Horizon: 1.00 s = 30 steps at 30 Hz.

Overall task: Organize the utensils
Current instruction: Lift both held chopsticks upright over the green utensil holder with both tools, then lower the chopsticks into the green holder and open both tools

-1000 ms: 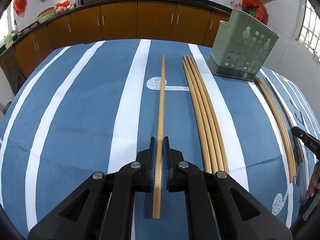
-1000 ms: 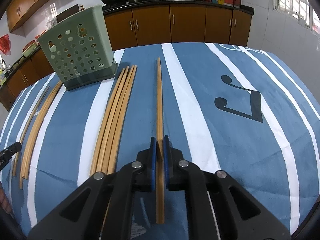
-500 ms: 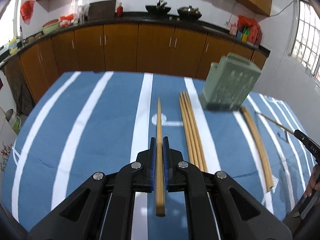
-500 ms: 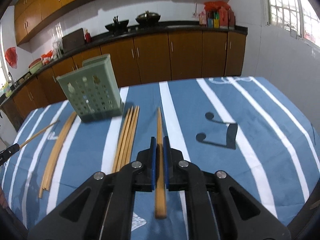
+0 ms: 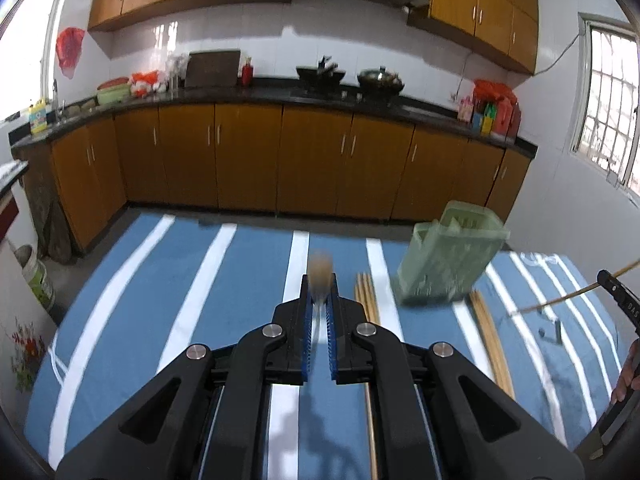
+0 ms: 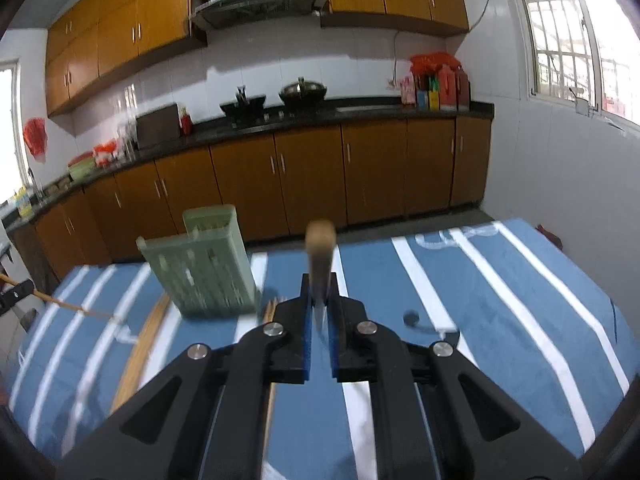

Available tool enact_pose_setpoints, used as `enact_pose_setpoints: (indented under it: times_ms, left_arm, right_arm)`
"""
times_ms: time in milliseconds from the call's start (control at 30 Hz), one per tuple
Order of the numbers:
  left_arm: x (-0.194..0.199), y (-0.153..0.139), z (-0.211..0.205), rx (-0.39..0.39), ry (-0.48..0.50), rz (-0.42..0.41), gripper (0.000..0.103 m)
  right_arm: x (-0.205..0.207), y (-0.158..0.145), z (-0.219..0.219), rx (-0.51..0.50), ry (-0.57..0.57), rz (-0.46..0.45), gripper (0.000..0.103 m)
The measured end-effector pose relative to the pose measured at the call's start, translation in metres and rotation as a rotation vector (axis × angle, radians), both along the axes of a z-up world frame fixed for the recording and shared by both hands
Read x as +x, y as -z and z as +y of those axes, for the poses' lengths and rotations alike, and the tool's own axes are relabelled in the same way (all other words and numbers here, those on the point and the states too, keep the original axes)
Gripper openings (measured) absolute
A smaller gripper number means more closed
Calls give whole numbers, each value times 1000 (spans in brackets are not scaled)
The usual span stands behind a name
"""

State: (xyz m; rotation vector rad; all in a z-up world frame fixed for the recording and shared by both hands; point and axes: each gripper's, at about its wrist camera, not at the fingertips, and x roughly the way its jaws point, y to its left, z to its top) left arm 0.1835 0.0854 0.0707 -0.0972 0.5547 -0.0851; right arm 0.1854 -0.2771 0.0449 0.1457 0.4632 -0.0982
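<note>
Because each chopstick is a thin, stiff, light stick of smooth wood, I judge it will pivot or slide in a pinch taken near one end, so a hold closer to its middle would steady it. My left gripper (image 5: 319,314) has its blue pads closed on one chopstick (image 5: 319,270), which points straight away from the camera, so only its blurred butt end shows above the pads and its length is hidden. Further right on the blue striped tablecloth (image 5: 160,300), a bundle of loose chopsticks (image 5: 366,296) lies flat, partly covered by my own gripper body, and the green perforated holder (image 5: 444,260) stands near the far edge, smeared by motion; I cannot tell whether anything is in it. Another bundle (image 5: 490,344) lies to the right of the holder. My right gripper (image 6: 319,312) is likewise clamped on a second chopstick (image 6: 320,248), end-on and foreshortened, with the holder (image 6: 204,268) off to its left. At the left rim of the right wrist view the other gripper's chopstick crosses the cloth as a thin slanted line, its tip too blurred to place.
</note>
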Motion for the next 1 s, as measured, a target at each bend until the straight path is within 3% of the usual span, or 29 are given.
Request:
enact_pose_setpoints:
  times_ms: [233, 433, 700, 867, 1000]
  left_arm:
    - [14, -63, -9, -37, 40, -131, 7]
    - [26, -108, -27, -87, 38, -260, 7]
    - [46, -125, -60, -155, 28, -374, 7]
    - [58, -111, -78, -176, 46, -377, 7]
    - [75, -87, -90, -168, 62, -310, 7]
  right_arm:
    - [15, -83, -9, 76, -55, -172, 8]
    - [32, -126, 3, 116, -126, -266, 8]
    - [59, -121, 20, 109, -187, -225, 8]
    - [81, -100, 27, 101, -200, -154, 8]
    - [94, -82, 33, 101, -210, -104, 8]
